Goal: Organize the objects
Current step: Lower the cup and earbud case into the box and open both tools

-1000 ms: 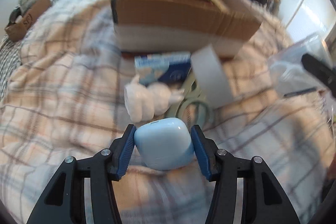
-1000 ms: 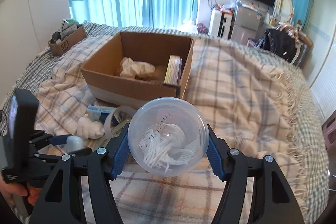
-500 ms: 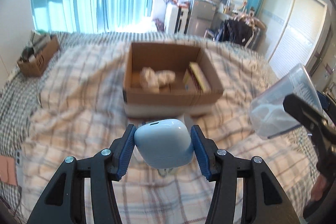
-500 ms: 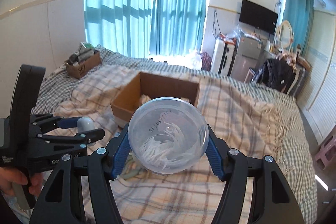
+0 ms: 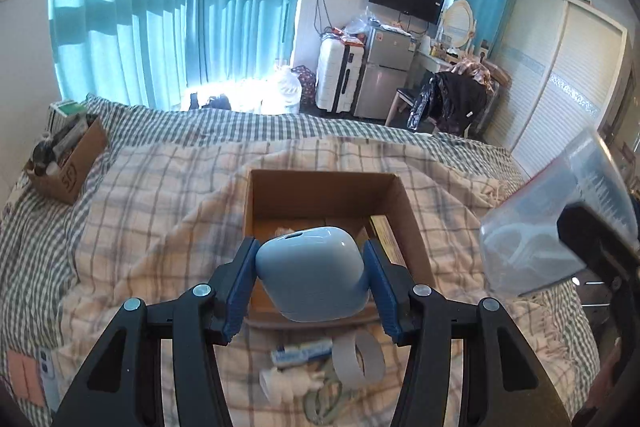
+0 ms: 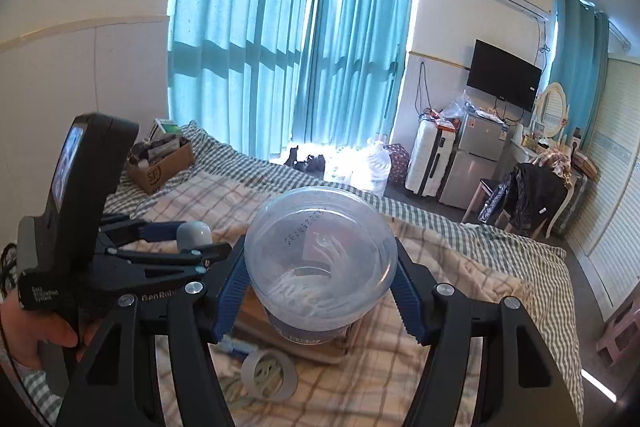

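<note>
My left gripper (image 5: 312, 277) is shut on a pale blue rounded case (image 5: 312, 273), held in the air above the near edge of an open cardboard box (image 5: 320, 187) on the bed. My right gripper (image 6: 320, 277) is shut on a clear round plastic tub (image 6: 320, 259) with white cotton swabs inside; the same tub (image 5: 556, 223) shows at the right of the left wrist view. The left gripper (image 6: 160, 247) with the case appears at the left of the right wrist view, a hand below it. The box holds a crumpled white item and a yellowish packet.
On the checked blanket below the box lie a tape roll (image 5: 360, 355), a blue-white packet (image 5: 300, 351), a white plush item (image 5: 284, 383) and green scissors. A smaller cardboard box (image 5: 68, 167) of clutter sits at the bed's far left. A suitcase, fridge and chair stand beyond the bed.
Both grippers rose with their loads and tilted up, so more of the room shows. The box and loose items now lie lower and smaller in both views.
</note>
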